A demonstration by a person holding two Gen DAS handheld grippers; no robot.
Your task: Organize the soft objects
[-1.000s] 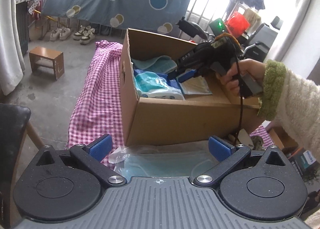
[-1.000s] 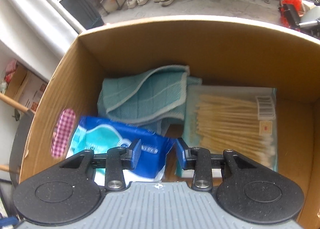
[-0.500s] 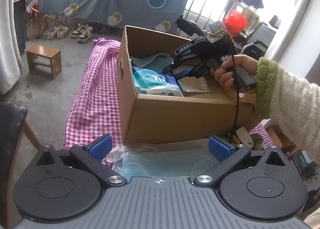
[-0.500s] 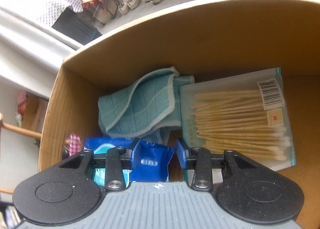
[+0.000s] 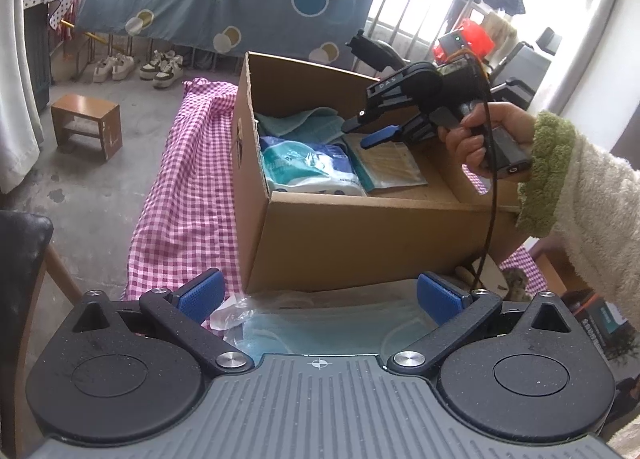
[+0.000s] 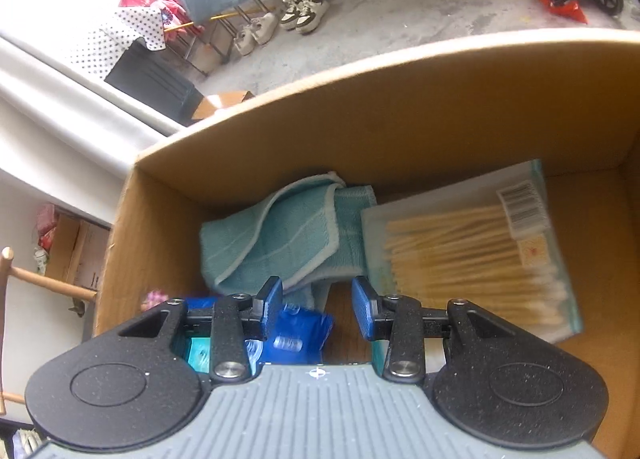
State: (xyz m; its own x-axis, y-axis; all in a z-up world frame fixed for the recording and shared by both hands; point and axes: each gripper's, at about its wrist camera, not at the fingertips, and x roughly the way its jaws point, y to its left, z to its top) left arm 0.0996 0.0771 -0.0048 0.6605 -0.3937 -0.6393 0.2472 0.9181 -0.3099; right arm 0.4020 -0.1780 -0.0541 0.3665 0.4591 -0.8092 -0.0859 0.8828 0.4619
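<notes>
The cardboard box (image 5: 360, 235) on the pink gingham cloth (image 5: 188, 195) serves as the landmark. Inside it, a folded teal towel (image 6: 280, 235) lies against the far wall, a blue pack of wet wipes (image 5: 308, 169) sits against the near left wall, and a clear bag of cotton swabs (image 6: 468, 251) lies flat to the right of both.

The right gripper (image 6: 316, 309) hangs over the box's interior with its jaws partly apart and nothing between the pads. The left gripper (image 5: 318, 295) waits outside the box's near wall, jaws wide apart, over a clear bag of light-blue face masks (image 5: 328, 329) (the item likely to go in next); the pads do not press on it.

That bag should be light, limp and slippery, and it will probably sag if taken by a corner. A pinch across the middle, through film and masks together, seems the surest hold. The free floor at the box's right suits it.
</notes>
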